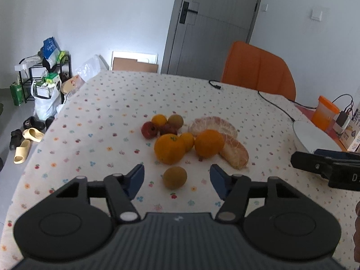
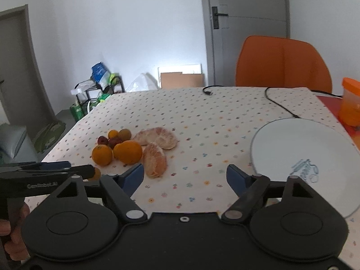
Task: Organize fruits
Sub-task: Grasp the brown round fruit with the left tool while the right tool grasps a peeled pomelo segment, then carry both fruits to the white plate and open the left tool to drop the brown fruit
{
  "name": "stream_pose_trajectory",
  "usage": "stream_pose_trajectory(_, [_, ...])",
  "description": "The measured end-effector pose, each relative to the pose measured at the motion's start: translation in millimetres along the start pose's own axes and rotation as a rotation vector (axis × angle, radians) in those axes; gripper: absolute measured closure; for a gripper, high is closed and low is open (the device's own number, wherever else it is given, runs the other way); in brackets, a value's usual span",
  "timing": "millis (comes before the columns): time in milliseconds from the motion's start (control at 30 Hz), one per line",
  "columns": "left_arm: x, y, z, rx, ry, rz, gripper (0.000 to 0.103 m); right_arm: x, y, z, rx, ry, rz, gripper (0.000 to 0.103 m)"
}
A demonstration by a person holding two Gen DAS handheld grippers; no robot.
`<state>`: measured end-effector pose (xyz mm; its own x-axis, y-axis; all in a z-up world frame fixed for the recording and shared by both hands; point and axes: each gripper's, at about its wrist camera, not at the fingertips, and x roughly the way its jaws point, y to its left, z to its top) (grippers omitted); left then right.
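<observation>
Your left gripper [image 1: 177, 178] has its fingers apart, straddling the near kiwi [image 1: 175, 177] on the bench [image 1: 101, 112], not touching. Reach step. Next: close on it squarely, lift, carry right to the plate [image 2: 299, 139]. Your right gripper [image 2: 185, 176]: fingers apart, empty, near the pomelo wedge [image 2: 155, 159].

Bare flowered tablecloth [image 2: 202, 135] lies open between the tight cluster of oranges and peeled pomelo pieces [image 2: 135, 146] and the white round plate [image 2: 303, 148]. A thin black cable [image 2: 279, 105] crosses the cloth beyond the plate. One small brownish round fruit [image 1: 175, 177] sits alone, apart from the cluster.
</observation>
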<state>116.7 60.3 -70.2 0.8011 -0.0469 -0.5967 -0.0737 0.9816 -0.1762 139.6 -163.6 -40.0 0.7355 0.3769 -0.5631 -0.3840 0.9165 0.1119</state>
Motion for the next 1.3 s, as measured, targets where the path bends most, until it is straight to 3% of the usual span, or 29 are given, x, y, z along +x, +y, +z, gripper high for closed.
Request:
stream_pose_trajectory(133, [11.4,1.7,-3.0,-0.007,0.037,0.009,0.054,11.4,4.7,0.1,-0.019,0.024,0.015,0.025])
stream_pose_trajectory(300, [15.7,7.5,-5.8,-0.025,0.043,0.006,0.079,27.0,9.6,0.1,-0.043,0.051,0.031,0.027])
stream_pose_trajectory(933, [4.1,21.9,-4.6,-0.061,0.0,0.015,0.079,73.7,24.7,4.2,-0.099,0.119,0.068,0.035])
stream_pose_trajectory(1100, [0.9,25.7,-4.9,-0.07,-0.01,0.02,0.079,82.7,26.6,5.0,-0.108,0.135,0.067,0.044])
stream_pose_trajectory(1300, [-3.6,25.9,-4.4,-0.068,-0.022,0.017,0.079,89.1,31.7,7.8,-0.135,0.132,0.053,0.046])
